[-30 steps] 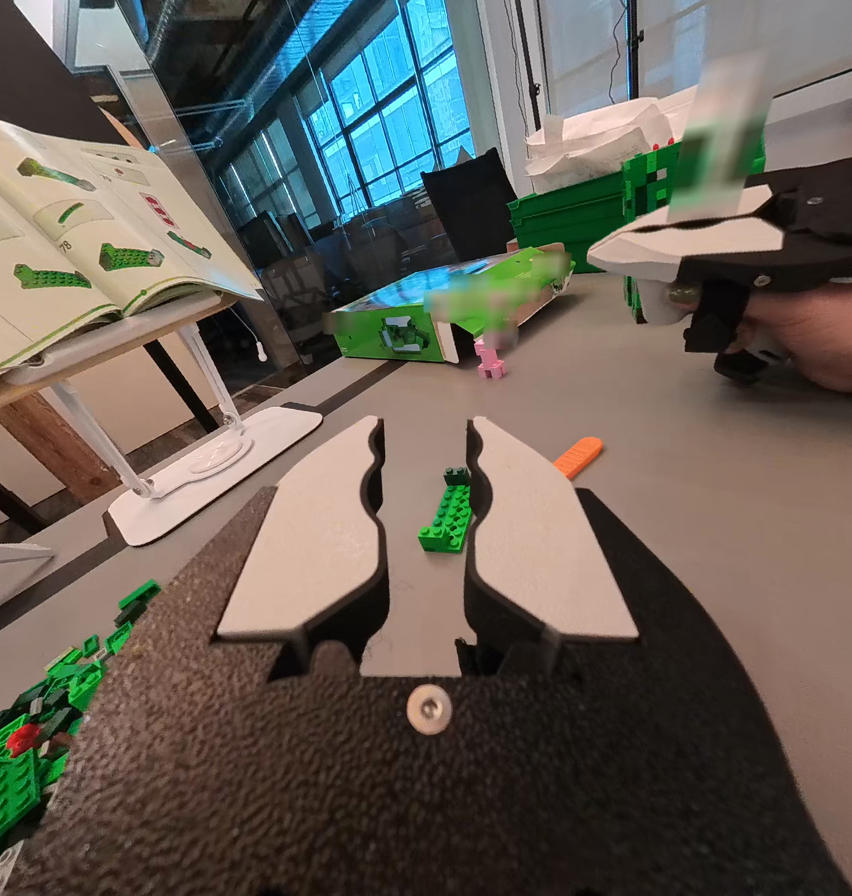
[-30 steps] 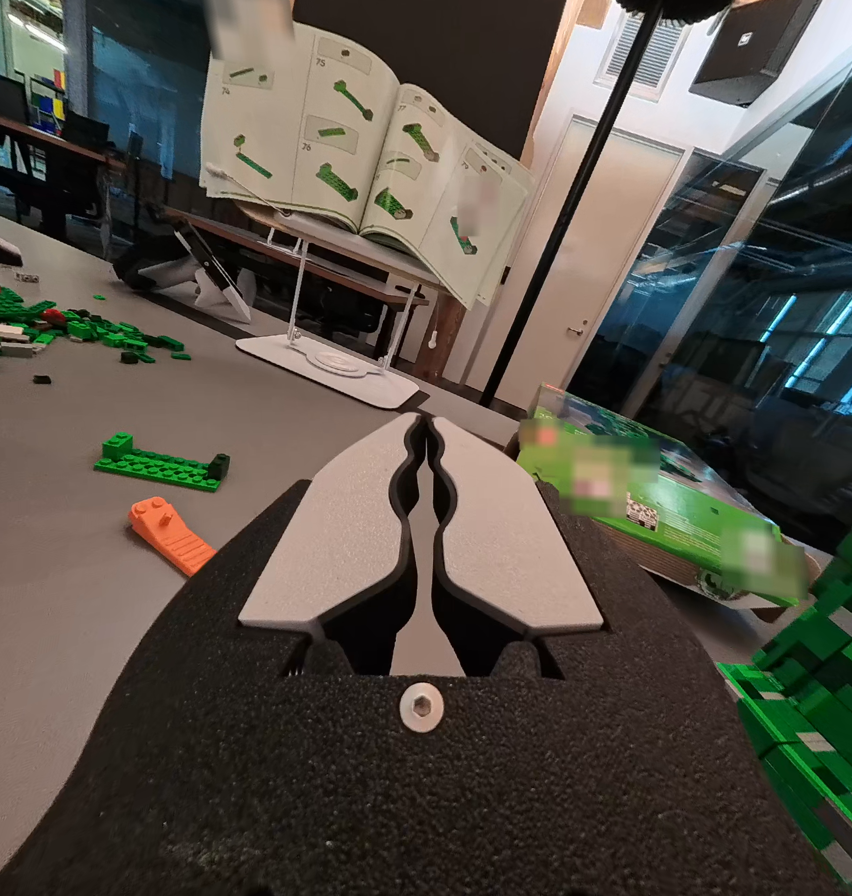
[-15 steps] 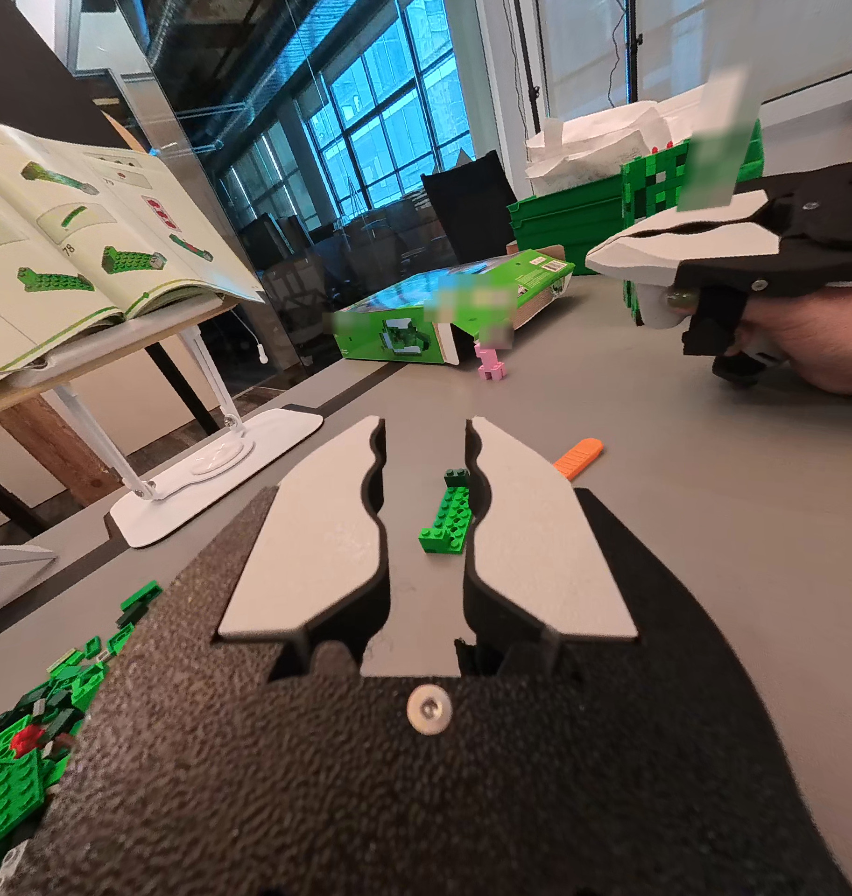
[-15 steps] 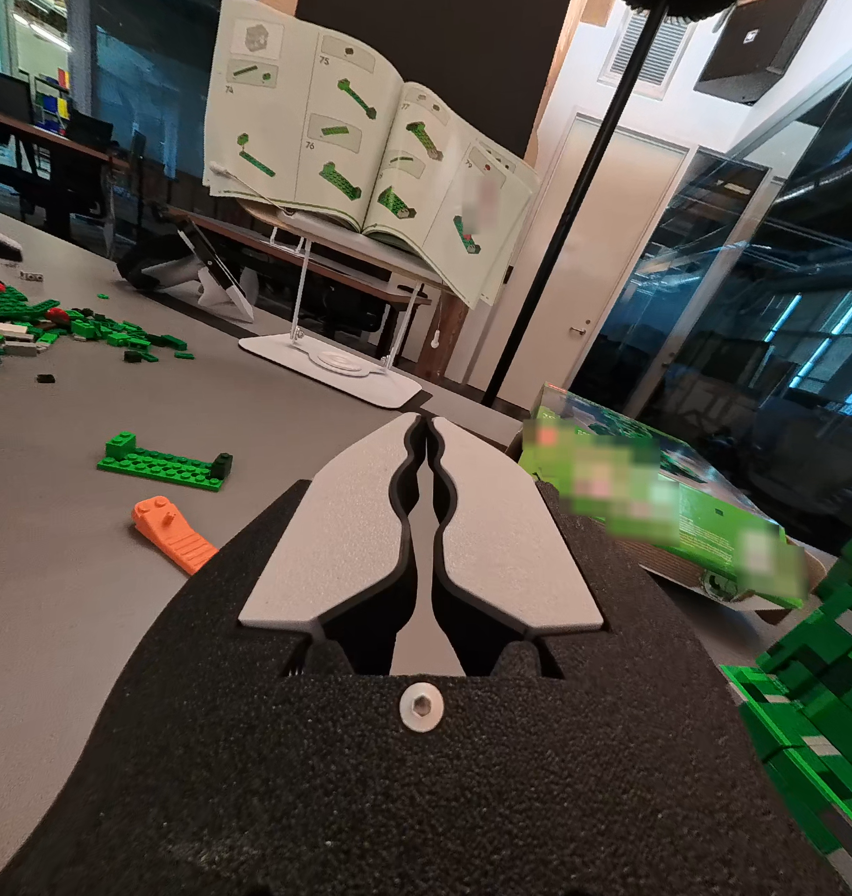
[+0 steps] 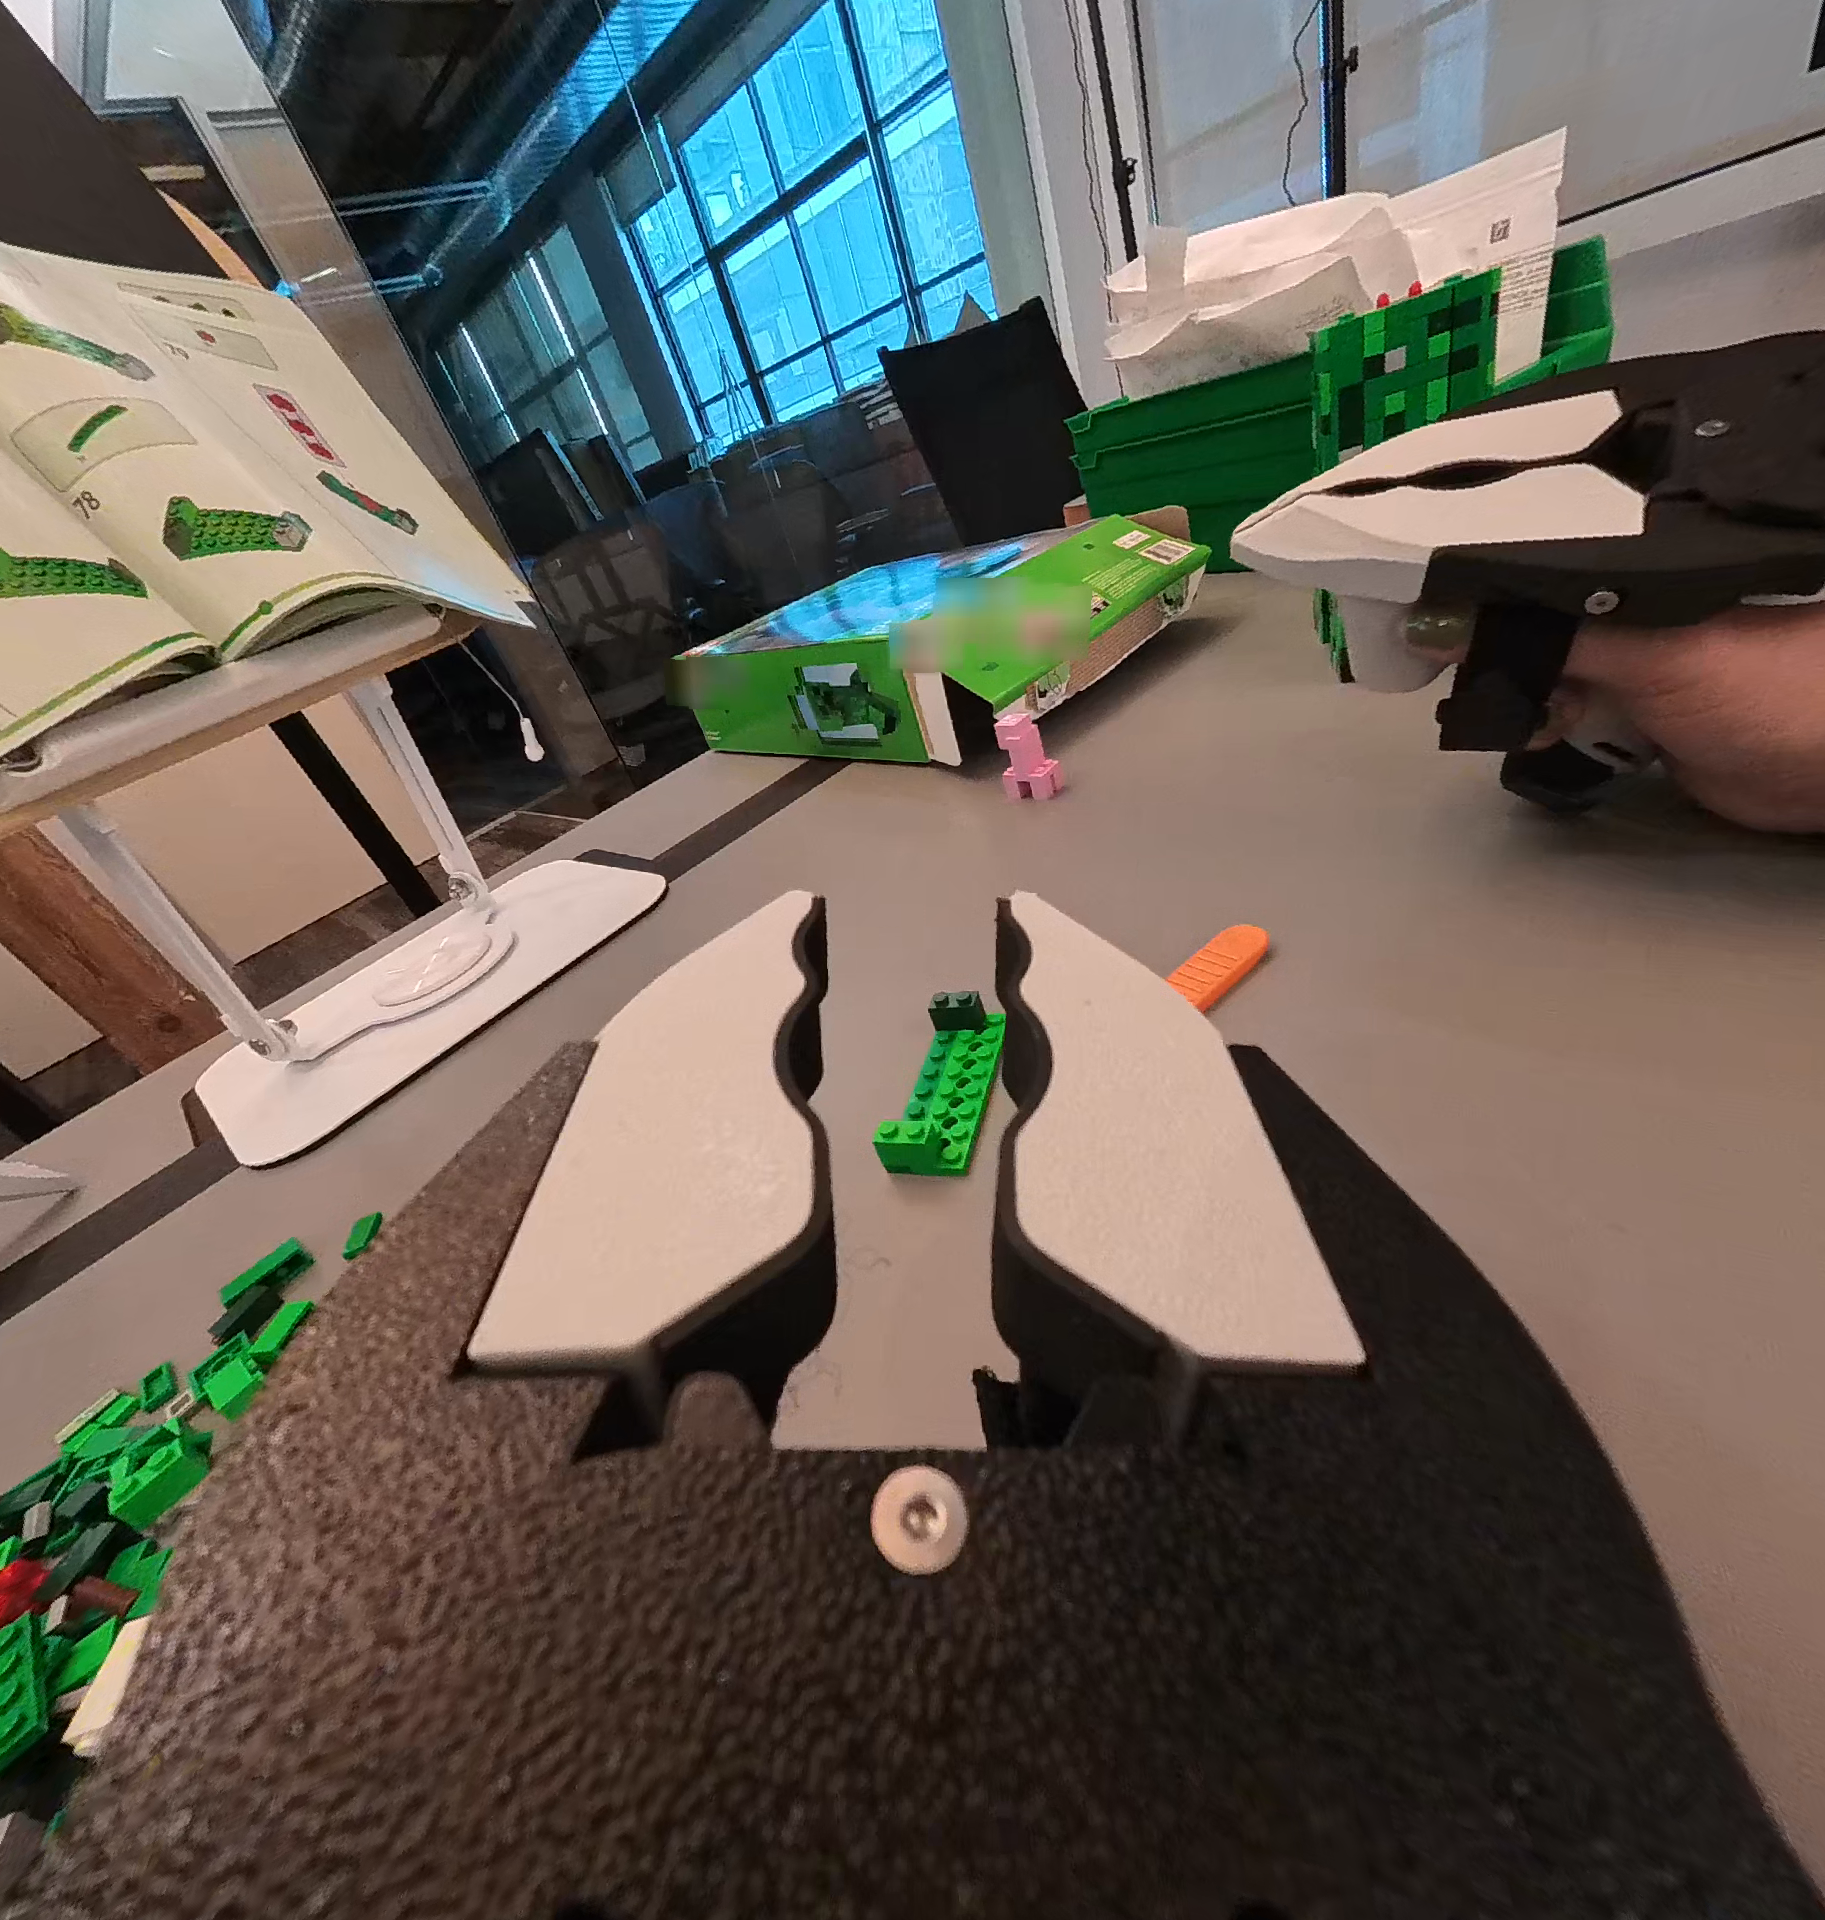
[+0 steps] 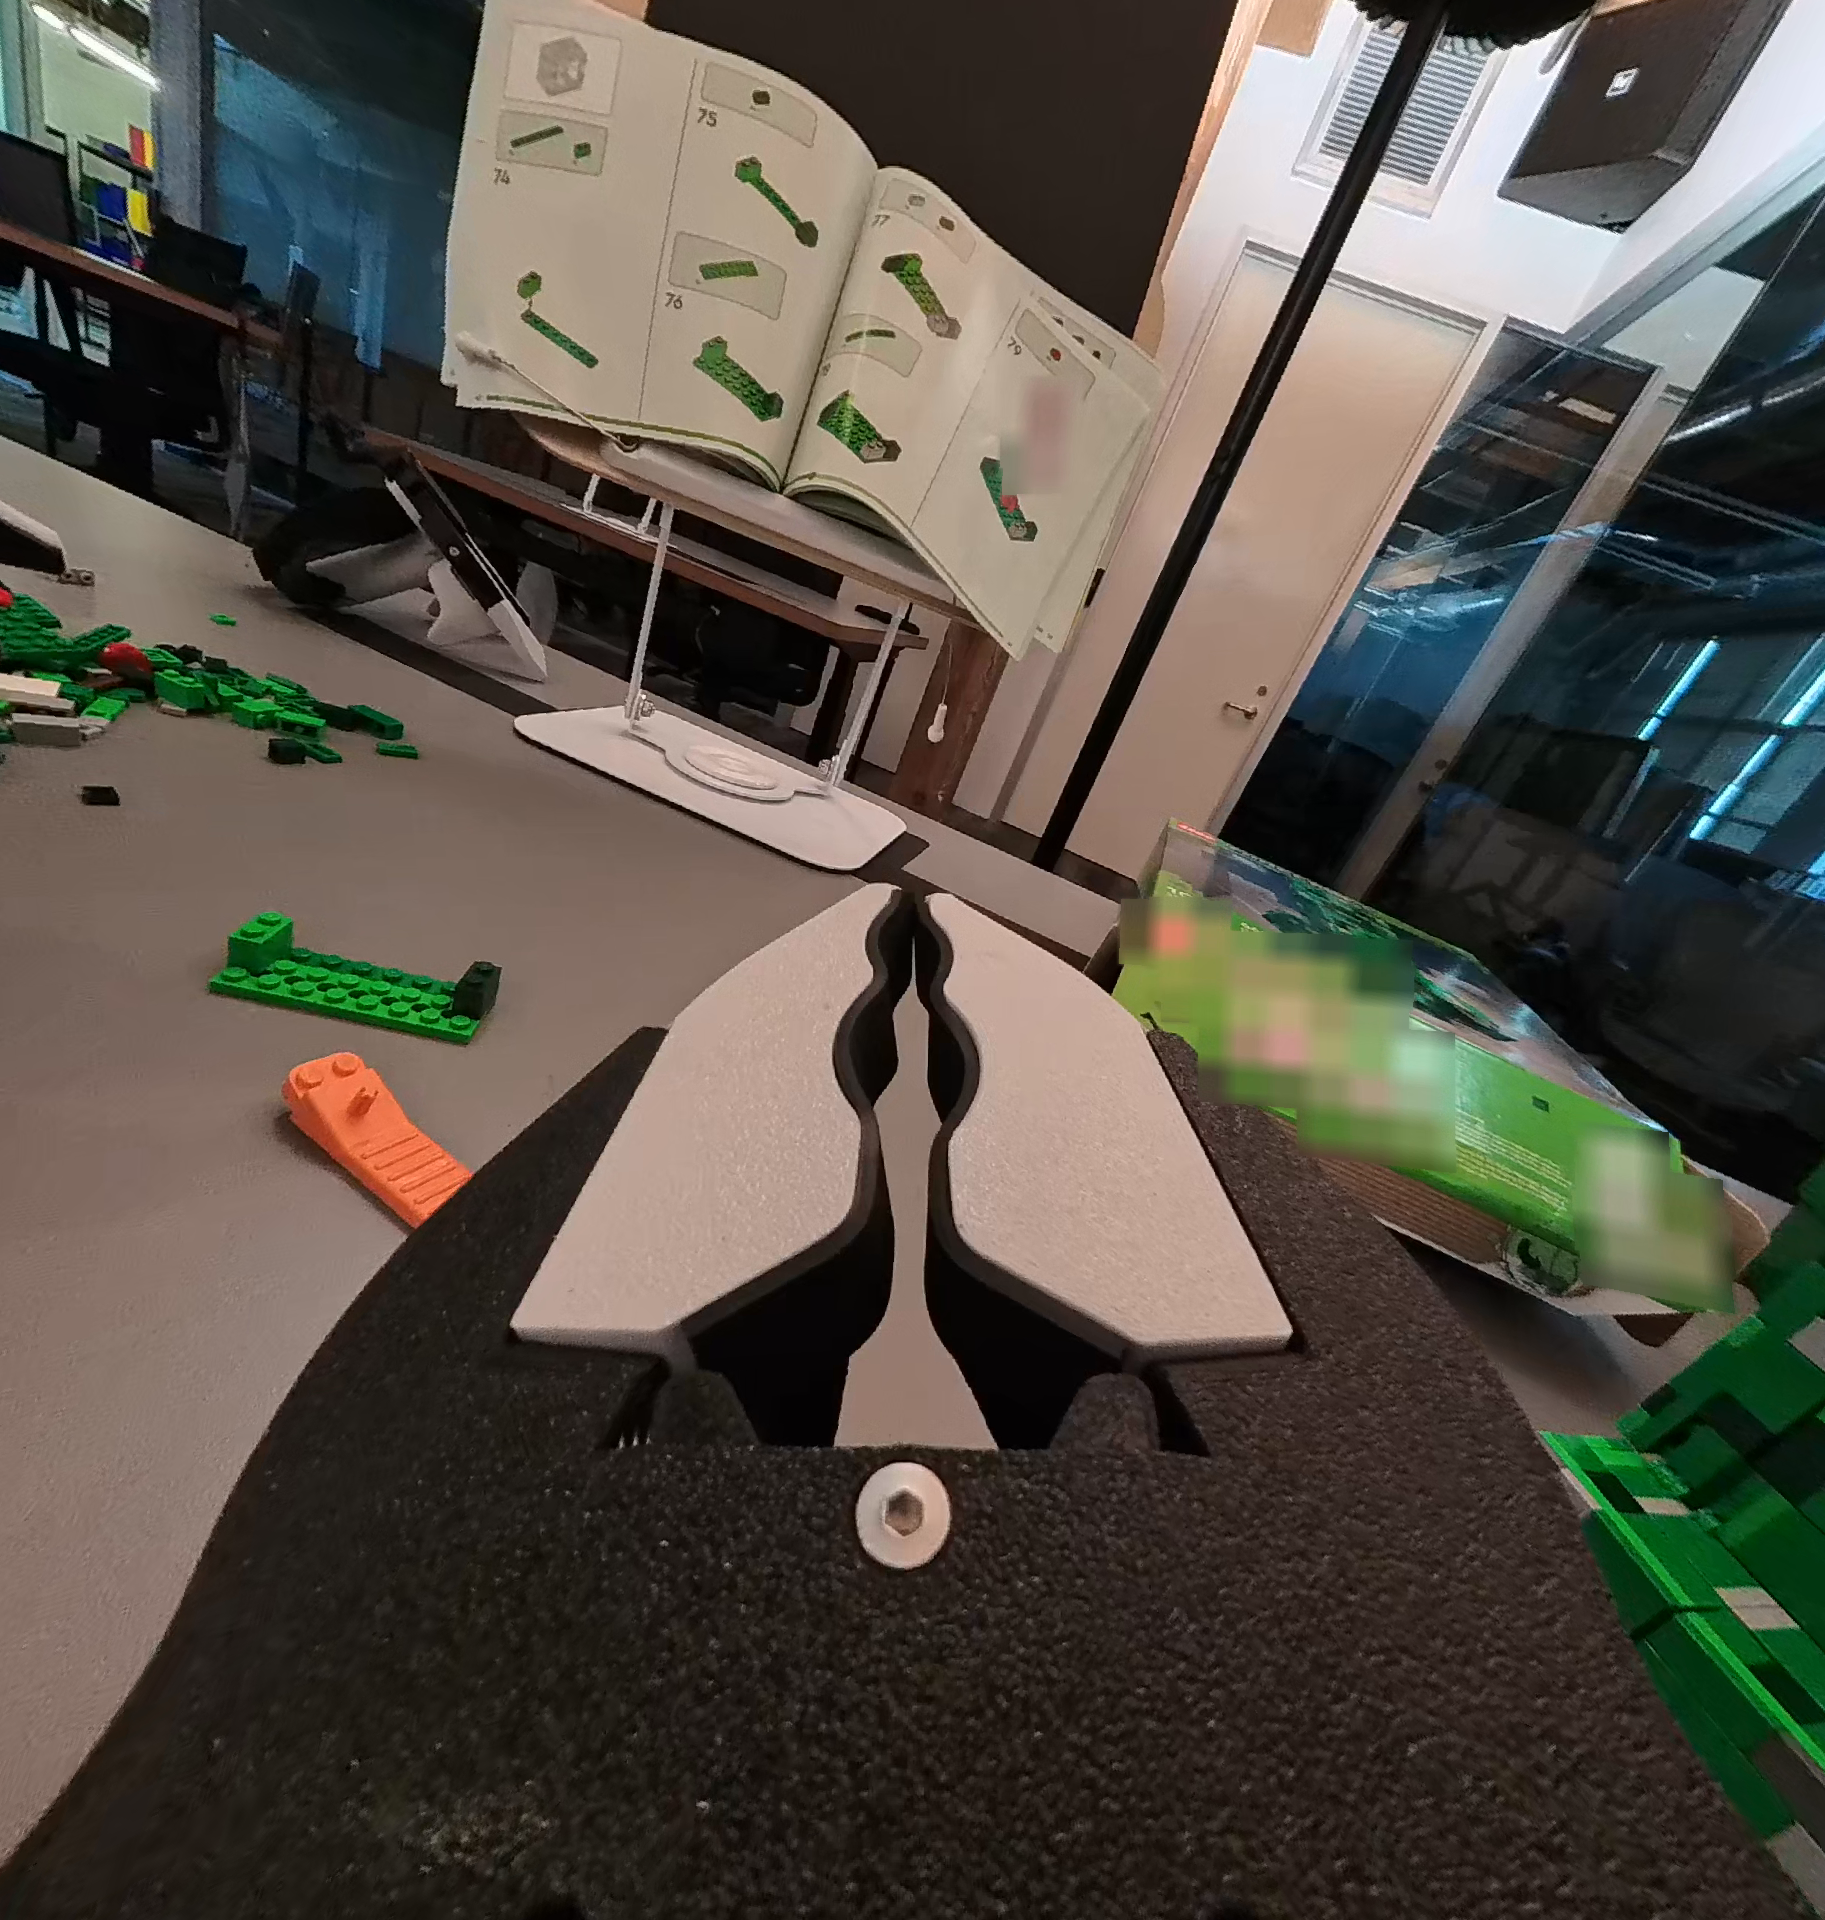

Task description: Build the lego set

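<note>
Firstly, in the left wrist view, the left gripper (image 5: 908, 935) hangs low over the grey desk (image 5: 1459, 1143) with its jaws spread apart and holding nothing. Beyond the tips, seen through the gap between them, lies the green brick assembly (image 5: 944, 1086): a bright green plate with a raised green brick at its near end and a small dark green brick at its far end. It rests flat on the desk and I cannot tell any contact with the jaws. Just beyond the right finger lies the orange brick separator (image 5: 1220, 953). Farther back stand a small pink figure (image 5: 1027, 758) and the green set box (image 5: 949, 655), lying flat. At the left, the open instruction booklet (image 5: 160, 499) rests on a white stand (image 5: 420, 997). Loose green bricks (image 5: 77, 1496) are heaped at the lower left. At the right, the right gripper (image 5: 1303, 530) is held above the desk by a hand (image 5: 1718, 727), its jaws pressed nearly together.

Next, in the right wrist view, the right gripper (image 6: 910, 914) has its jaws closed almost fully, with only a thin slit, and nothing is between them. The green brick assembly (image 6: 352, 982) lies on the desk (image 6: 108, 1247) to the left, well apart from the gripper, and the orange brick separator (image 6: 373, 1138) lies near it, closer to the camera. The booklet (image 6: 783, 281) stands behind, the box (image 6: 1407, 1060) at the right, and a large green built model (image 6: 1770, 1538) at the lower right edge.
</note>
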A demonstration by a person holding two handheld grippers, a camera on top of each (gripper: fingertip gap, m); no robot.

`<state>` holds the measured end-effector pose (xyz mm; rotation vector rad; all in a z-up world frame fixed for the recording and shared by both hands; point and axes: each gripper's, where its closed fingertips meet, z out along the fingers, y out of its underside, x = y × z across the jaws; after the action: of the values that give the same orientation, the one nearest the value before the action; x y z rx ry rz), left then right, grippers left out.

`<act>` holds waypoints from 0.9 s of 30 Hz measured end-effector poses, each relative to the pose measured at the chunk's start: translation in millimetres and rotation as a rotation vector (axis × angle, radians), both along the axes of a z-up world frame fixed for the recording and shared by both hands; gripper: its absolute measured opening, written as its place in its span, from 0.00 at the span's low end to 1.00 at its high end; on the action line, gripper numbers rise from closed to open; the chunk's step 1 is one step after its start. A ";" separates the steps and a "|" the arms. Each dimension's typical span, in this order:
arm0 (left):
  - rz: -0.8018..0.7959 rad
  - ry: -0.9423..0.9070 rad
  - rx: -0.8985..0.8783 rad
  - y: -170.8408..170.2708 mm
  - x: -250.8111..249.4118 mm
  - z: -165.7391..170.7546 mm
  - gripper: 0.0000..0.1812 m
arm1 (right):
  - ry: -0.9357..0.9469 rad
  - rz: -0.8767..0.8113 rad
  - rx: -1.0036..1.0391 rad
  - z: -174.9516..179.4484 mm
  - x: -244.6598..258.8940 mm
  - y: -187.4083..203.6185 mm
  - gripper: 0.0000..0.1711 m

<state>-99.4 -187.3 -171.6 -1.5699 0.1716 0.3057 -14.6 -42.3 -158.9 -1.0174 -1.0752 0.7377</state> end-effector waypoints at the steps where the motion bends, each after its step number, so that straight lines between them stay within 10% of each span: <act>1: -0.001 0.001 -0.001 0.2 0.4 -0.2 0.17 | -0.001 0.001 0.001 -0.2 -0.4 -0.1 0.00; 27: 0.002 -0.032 -0.012 -0.2 -3.2 -1.6 0.17 | 0.012 -0.002 -0.010 1.4 1.0 1.7 0.00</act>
<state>-102.6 -187.5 -173.2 -1.5857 0.1471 0.2808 -13.6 -40.6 -157.5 -1.0214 -1.0612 0.7478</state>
